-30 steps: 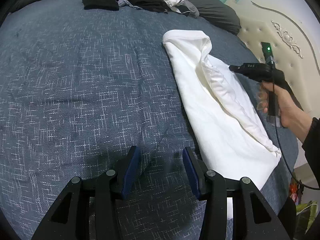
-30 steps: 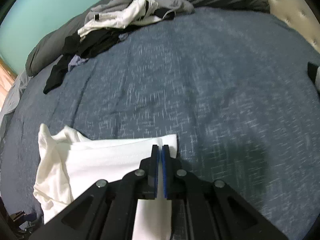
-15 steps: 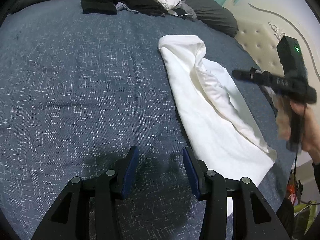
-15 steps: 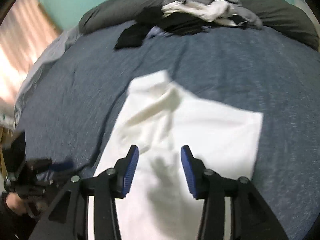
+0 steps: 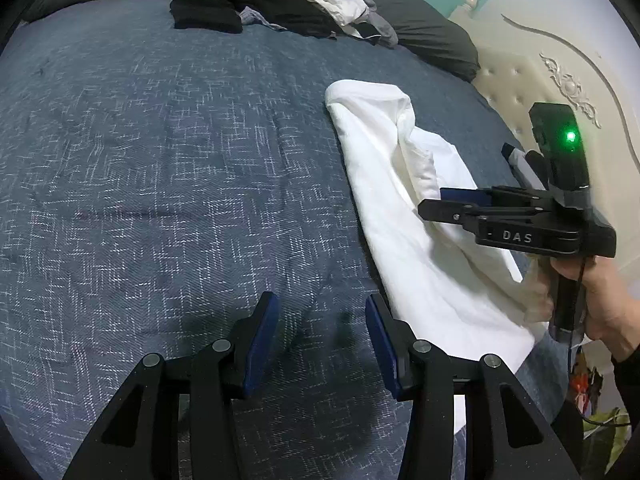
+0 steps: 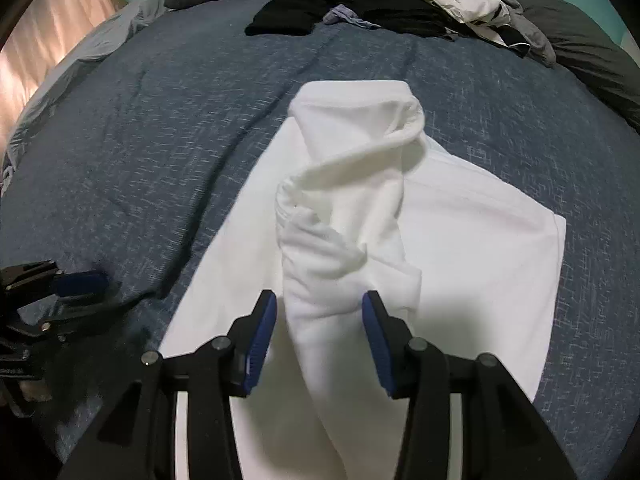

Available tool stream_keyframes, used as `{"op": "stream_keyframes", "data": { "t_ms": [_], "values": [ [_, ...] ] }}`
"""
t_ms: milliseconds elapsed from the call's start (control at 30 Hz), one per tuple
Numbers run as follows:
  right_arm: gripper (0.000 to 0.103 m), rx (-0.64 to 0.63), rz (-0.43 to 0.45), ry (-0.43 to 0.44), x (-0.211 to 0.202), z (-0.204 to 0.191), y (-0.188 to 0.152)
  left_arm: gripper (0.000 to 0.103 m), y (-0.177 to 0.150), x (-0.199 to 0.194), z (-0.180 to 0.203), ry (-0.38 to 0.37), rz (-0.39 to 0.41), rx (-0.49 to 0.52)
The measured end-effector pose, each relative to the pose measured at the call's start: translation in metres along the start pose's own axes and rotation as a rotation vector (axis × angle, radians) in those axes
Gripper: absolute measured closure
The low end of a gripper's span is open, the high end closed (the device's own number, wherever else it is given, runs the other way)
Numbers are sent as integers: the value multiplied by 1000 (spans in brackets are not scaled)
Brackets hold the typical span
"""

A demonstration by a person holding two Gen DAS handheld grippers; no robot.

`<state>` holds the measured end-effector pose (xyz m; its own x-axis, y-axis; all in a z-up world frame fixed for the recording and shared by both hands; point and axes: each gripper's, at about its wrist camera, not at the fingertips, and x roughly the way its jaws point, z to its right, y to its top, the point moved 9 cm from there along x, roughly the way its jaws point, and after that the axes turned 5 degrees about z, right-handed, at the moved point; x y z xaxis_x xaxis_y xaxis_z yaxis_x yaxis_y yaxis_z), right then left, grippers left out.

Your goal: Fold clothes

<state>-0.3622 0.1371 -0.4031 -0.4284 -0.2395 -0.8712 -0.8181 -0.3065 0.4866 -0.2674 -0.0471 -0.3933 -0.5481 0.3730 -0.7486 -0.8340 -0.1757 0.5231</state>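
Your right gripper (image 6: 318, 320) pointed steeply down over the white garment (image 6: 460, 248), its blue pads (image 6: 262, 328) standing apart. A raised, rumpled fold of that garment ran up between the two pads, but neither pad pressed on it; there was a sliver of gap on each side, so you had hold of nothing. The rest of the garment spread flat beyond and to the right of the fingers, with a rolled hem at its far end.

Your left gripper (image 5: 320, 332) hung over the bare blue bedspread (image 5: 160, 168), its jaws partly spread and empty. The white garment (image 5: 404, 240) lay just to the right of its right finger, running away from it on a slant; whether the cloth's near edge touched that finger you could not tell from this view. Your right hand (image 5: 592, 296) held its gripper above the garment's right side.

Well beyond both grippers, a pile of dark and light clothes (image 6: 400, 4) sat at the far edge of the bed, against a grey pillow (image 6: 592, 52).
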Motion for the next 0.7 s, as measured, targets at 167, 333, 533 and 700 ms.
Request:
{"op": "stream_keyframes", "data": {
  "t_ms": [167, 333, 533, 700],
  "values": [
    [92, 1, 29, 16, -6, 5, 2, 54, -2, 1, 1, 1, -5, 3],
    [98, 40, 91, 31, -25, 21, 15, 54, -2, 1, 3, 2, -7, 6],
    [98, 143, 141, 23, -48, 64, 24, 54, -3, 1, 3, 3, -10, 7],
    [99, 258, 131, 9, -45, 106, 15, 54, -3, 1, 3, 4, -11, 9]
  ]
}}
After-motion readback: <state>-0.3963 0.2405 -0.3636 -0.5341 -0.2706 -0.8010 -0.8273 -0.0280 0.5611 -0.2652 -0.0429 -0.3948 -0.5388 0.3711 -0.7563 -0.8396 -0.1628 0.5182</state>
